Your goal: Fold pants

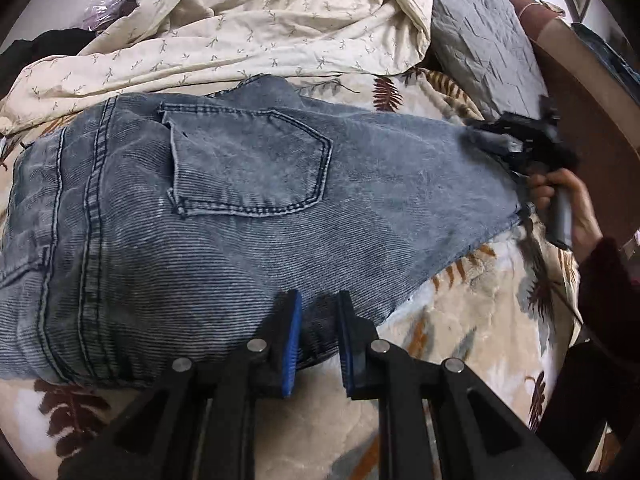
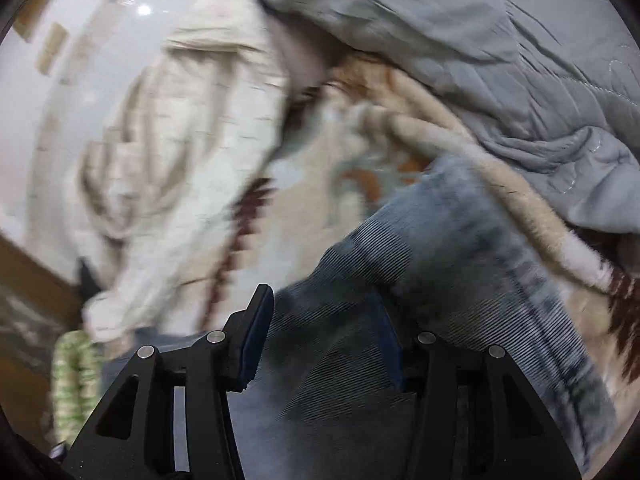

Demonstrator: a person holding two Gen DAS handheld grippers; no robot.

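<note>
Blue-grey jeans [image 1: 224, 216] lie folded on the patterned bed blanket, back pocket [image 1: 248, 164] up. My left gripper [image 1: 318, 336] sits at the jeans' near edge, its blue pads a small gap apart with denim between them. In the left wrist view my right gripper [image 1: 516, 140] holds the far right end of the jeans, a hand on its handle. In the blurred right wrist view the right gripper [image 2: 324, 340] has denim [image 2: 420, 264] bunched between its fingers; the right pad is partly hidden by cloth.
A cream leaf-print duvet [image 1: 256, 28] is heaped behind the jeans. A grey quilted pillow [image 1: 484, 44] lies at the back right, and shows in the right wrist view [image 2: 460, 32]. A brown wooden bed frame [image 1: 592, 120] runs along the right. The fleece blanket [image 1: 460, 340] covers the bed.
</note>
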